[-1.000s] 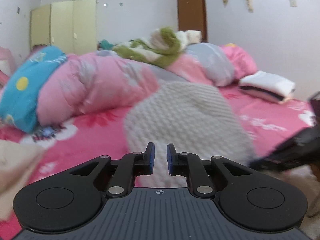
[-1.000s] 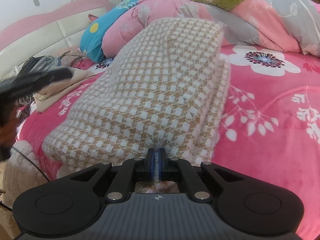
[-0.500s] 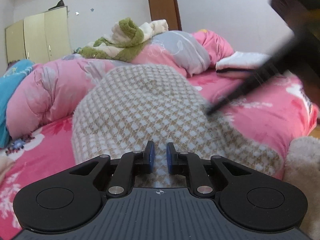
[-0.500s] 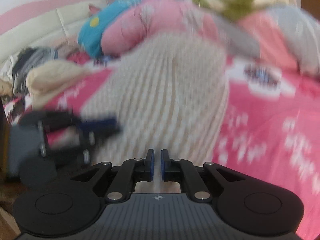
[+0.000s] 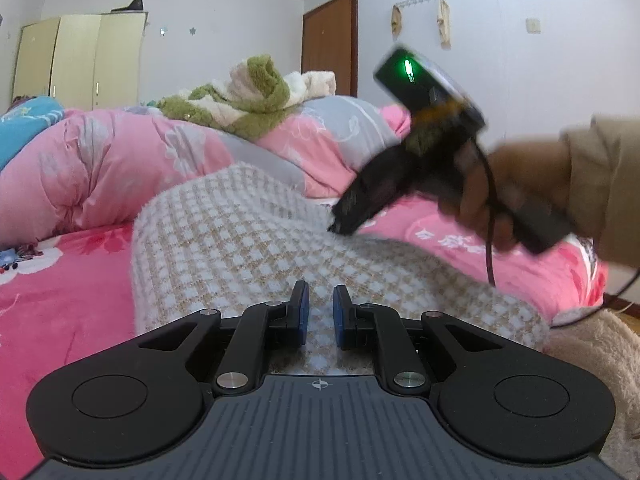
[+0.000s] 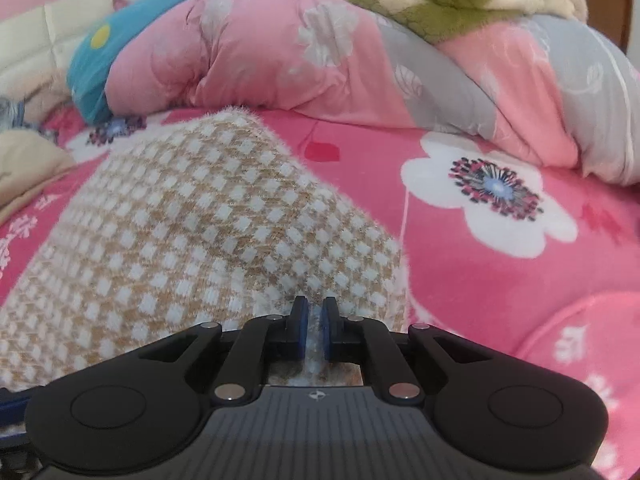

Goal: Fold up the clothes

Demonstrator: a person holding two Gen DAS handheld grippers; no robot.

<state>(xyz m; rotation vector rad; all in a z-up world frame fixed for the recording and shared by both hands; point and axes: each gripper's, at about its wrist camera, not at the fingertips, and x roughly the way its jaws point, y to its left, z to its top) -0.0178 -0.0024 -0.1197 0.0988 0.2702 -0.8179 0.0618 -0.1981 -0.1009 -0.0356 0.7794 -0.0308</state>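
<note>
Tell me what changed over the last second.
The right tool shifted toward the sweater's right edge. Its jaws have just been opening slightly, with fabric still between them. The left tool dipped lower over the sweater, its jaws still slightly apart and empty. The quilt is unchanged.

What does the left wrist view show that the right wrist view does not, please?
Only the left wrist view shows the right gripper from outside, a hand holding it, the door and the wardrobe. Only the right wrist view shows the white flower on the sheet. Both show the checked sweater, the pink quilt and the green blanket.
</note>
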